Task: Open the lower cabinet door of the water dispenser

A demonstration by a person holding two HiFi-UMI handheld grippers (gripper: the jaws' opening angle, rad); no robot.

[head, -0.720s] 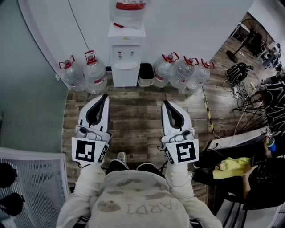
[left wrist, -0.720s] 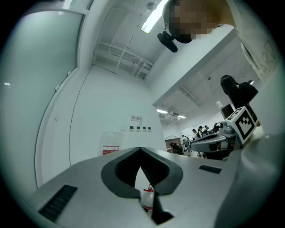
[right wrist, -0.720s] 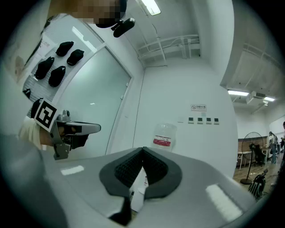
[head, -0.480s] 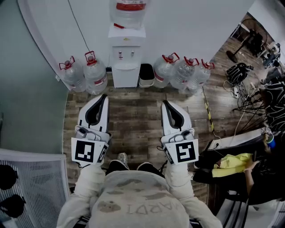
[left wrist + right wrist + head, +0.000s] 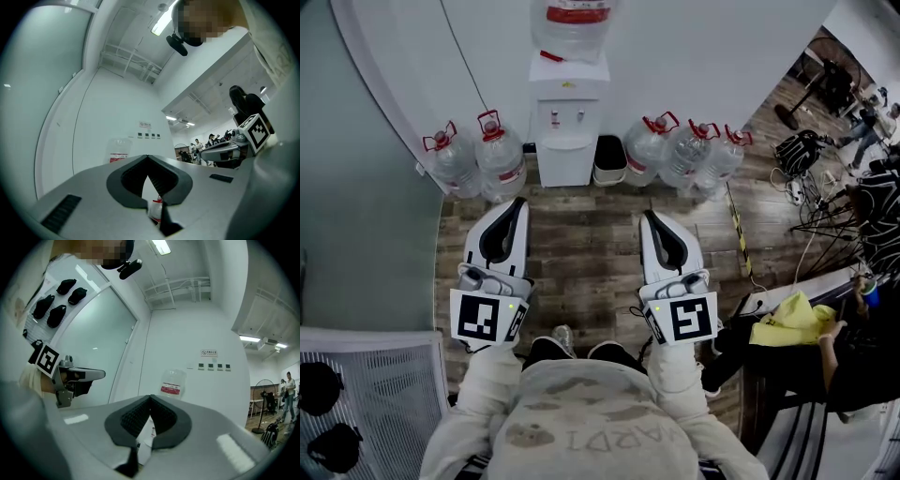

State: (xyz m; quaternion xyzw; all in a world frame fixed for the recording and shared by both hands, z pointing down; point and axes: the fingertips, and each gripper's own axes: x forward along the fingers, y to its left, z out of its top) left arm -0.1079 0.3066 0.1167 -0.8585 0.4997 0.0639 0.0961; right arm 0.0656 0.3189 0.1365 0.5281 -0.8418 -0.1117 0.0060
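The white water dispenser (image 5: 566, 122) stands against the far wall with a clear bottle (image 5: 572, 23) on top. Its lower cabinet door (image 5: 563, 165) is closed. My left gripper (image 5: 521, 201) and right gripper (image 5: 646, 215) are held side by side over the wooden floor, well short of the dispenser, both pointing at it. Each has its jaws shut, tips together, with nothing between them. In the left gripper view the left gripper (image 5: 148, 156) shows the bottle (image 5: 118, 150) ahead. In the right gripper view the right gripper (image 5: 150, 396) faces the bottle (image 5: 171, 383) too.
Two water jugs (image 5: 478, 155) stand left of the dispenser, three more (image 5: 686, 150) to its right, with a black bin (image 5: 607, 157) between. A person (image 5: 811, 352) sits at the right holding a yellow cloth. Cables (image 5: 802, 155) lie at far right. A white mesh chair (image 5: 366, 394) is near left.
Both grippers have stayed where they were. The seated person at the right has shifted and lifted the yellow cloth.
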